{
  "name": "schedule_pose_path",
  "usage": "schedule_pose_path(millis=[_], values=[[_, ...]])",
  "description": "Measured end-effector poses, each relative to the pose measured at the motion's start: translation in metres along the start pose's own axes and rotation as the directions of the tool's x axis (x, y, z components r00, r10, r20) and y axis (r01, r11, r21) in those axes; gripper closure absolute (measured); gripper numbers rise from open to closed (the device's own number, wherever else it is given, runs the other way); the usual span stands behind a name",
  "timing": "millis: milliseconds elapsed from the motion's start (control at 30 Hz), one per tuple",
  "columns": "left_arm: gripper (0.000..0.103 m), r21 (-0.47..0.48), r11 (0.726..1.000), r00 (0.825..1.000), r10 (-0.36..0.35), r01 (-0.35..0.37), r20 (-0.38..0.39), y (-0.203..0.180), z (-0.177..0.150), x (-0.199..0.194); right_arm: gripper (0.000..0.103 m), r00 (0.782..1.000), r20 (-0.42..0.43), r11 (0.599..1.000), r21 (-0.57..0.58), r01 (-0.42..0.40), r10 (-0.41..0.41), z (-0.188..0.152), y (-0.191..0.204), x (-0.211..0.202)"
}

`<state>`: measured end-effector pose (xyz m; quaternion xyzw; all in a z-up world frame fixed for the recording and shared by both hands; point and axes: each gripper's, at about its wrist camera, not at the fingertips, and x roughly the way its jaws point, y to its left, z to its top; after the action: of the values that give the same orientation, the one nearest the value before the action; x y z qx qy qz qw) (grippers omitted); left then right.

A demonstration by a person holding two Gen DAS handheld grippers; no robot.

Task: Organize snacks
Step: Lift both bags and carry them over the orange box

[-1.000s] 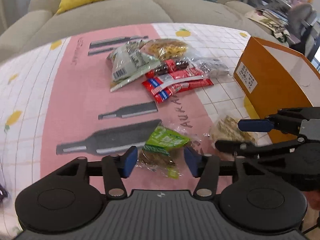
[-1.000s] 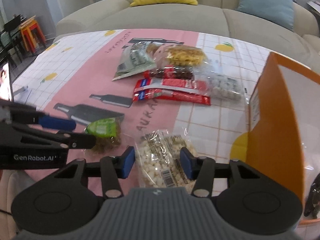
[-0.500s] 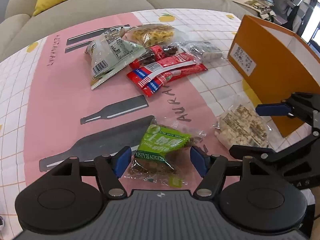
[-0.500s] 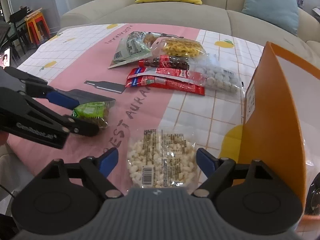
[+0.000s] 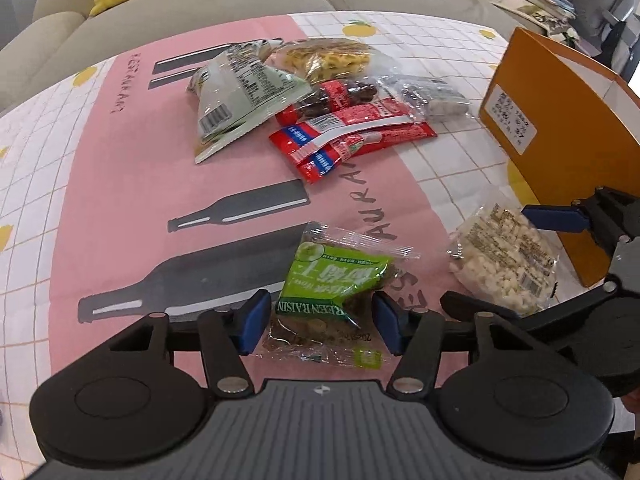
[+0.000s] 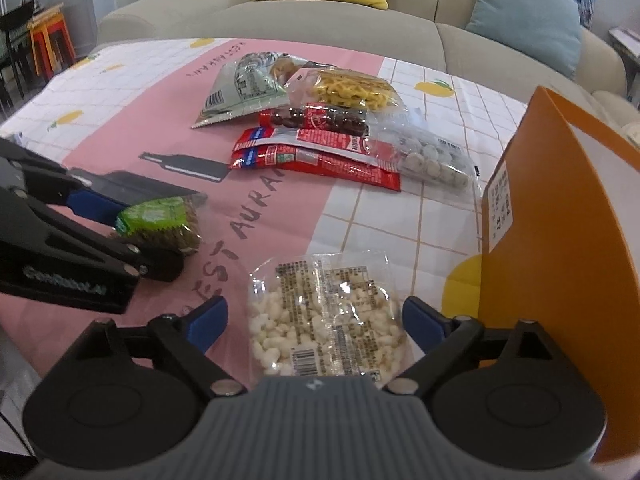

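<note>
The green raisin packet (image 5: 332, 284) lies lower centre between the open left gripper (image 5: 318, 318); the open right gripper (image 6: 316, 322) straddles the white-puff bag (image 6: 324, 312).

Left black two-finger gripper (image 5: 319, 317): low over tabletop, jaws parted, blue-padded fingertips (image 5: 253, 321) level, not touching each other.
Right black two-finger gripper (image 6: 320, 321): low, beside the left one, jaws spread wider, blue pads (image 6: 208, 319) well apart.
</note>
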<state>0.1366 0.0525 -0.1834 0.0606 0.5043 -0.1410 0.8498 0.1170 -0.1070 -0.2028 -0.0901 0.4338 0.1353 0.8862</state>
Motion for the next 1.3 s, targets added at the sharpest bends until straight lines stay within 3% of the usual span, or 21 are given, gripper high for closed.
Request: schedule_pose_path(millis=[100, 167, 267, 333, 533, 700, 833, 900, 967, 1300], values=[[0.038, -0.009, 1.0, 1.0, 0.016, -0.016, -0.01, 0.002, -0.001, -0.002, 0.008, 1.0, -0.002, 1.0, 0.0, 0.007, -0.007, 0.0, 0.001, 0.005], [0.038, -0.024, 1.0, 1.0, 0.016, -0.016, -0.013, 0.005, -0.003, -0.004, 0.013, 1.0, -0.01, 1.0, 0.029, -0.011, 0.011, 0.003, 0.0, 0.006], [0.038, -0.05, 0.998, 0.999, 0.02, -0.022, -0.028, 0.013, -0.005, -0.007, 0.017, 0.996, -0.012, 0.995, 0.034, -0.089, 0.089, 0.006, 0.006, 0.005], [0.038, -0.057, 0.998, 0.999, 0.027, -0.029, -0.031, 0.018, -0.006, -0.008, 0.017, 0.991, -0.006, 0.99, 0.043, -0.132, 0.132, 0.008, 0.01, 0.005], [0.035, -0.06, 0.998, 1.0, 0.005, -0.005, -0.003, 0.02, -0.004, -0.011, 0.011, 0.988, 0.024, 0.988, 0.006, -0.152, 0.152, 0.006, 0.004, -0.008], [0.035, -0.056, 0.998, 1.0, 0.011, -0.011, -0.008, 0.018, -0.004, -0.004, 0.011, 0.981, -0.01, 0.978, 0.083, -0.191, 0.193, 0.003, -0.011, -0.002], [0.035, -0.056, 0.998, 1.0, 0.015, -0.014, 0.009, 0.017, -0.006, -0.005, 0.011, 0.982, -0.014, 0.981, 0.051, -0.187, 0.188, 0.001, -0.001, 0.001], [0.046, -0.049, 0.999, 1.0, 0.021, -0.02, 0.015, 0.015, -0.007, -0.005, 0.018, 0.984, -0.009, 0.984, 0.024, -0.179, 0.179, 0.0, 0.004, 0.001], [0.048, -0.044, 0.999, 0.999, 0.032, -0.032, 0.014, 0.013, -0.006, -0.005, 0.023, 0.988, -0.004, 0.988, -0.013, -0.157, 0.156, -0.002, 0.008, 0.0], [0.061, -0.148, 0.989, 0.999, 0.028, -0.023, 0.03, 0.014, -0.006, -0.024, 0.024, 0.989, 0.02, 0.989, 0.009, -0.145, 0.145, 0.003, 0.005, -0.015]])
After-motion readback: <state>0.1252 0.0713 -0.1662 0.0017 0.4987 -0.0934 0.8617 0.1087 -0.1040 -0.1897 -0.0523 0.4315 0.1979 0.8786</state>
